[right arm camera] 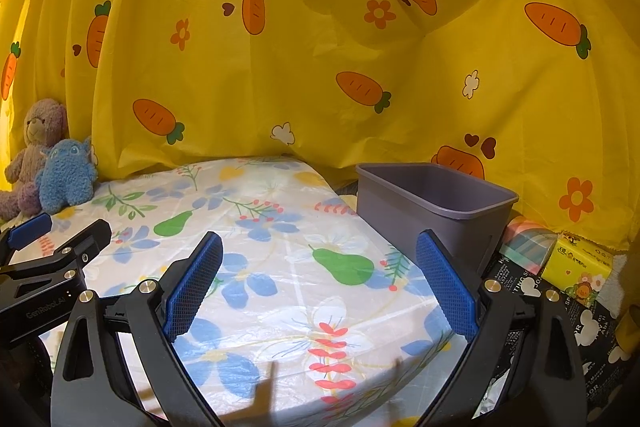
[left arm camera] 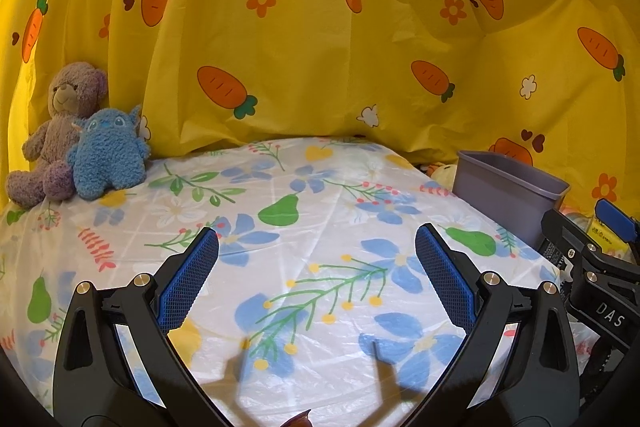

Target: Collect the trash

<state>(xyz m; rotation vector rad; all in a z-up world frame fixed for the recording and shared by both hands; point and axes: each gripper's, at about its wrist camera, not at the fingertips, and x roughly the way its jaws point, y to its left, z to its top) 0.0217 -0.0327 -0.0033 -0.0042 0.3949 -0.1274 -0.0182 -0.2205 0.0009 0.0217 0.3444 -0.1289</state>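
My left gripper (left arm camera: pixel 317 231) hangs open over the floral-covered table (left arm camera: pixel 332 307), with nothing between its blue pads. My right gripper (right arm camera: pixel 319 236) is open too, over the table's right part (right arm camera: pixel 280 307), also holding nothing. A grey plastic bin (right arm camera: pixel 420 223) stands off the table's right edge, just beyond the right gripper's right finger; its inside is hidden. In the left wrist view the bin (left arm camera: pixel 496 203) shows at the far right. A small brown scrap (left arm camera: pixel 298 421) peeks in at the bottom edge of that view; I cannot tell what it is.
Two plush toys, a mauve bear (left arm camera: pixel 60 131) and a blue creature (left arm camera: pixel 108 155), sit at the table's back left. A yellow carrot-print curtain (right arm camera: pixel 320 47) closes off the back. Right of the bin lie a yellow tissue pack (right arm camera: pixel 580 263) and a pastel box (right arm camera: pixel 524 243) on black printed sheeting (right arm camera: pixel 516 279).
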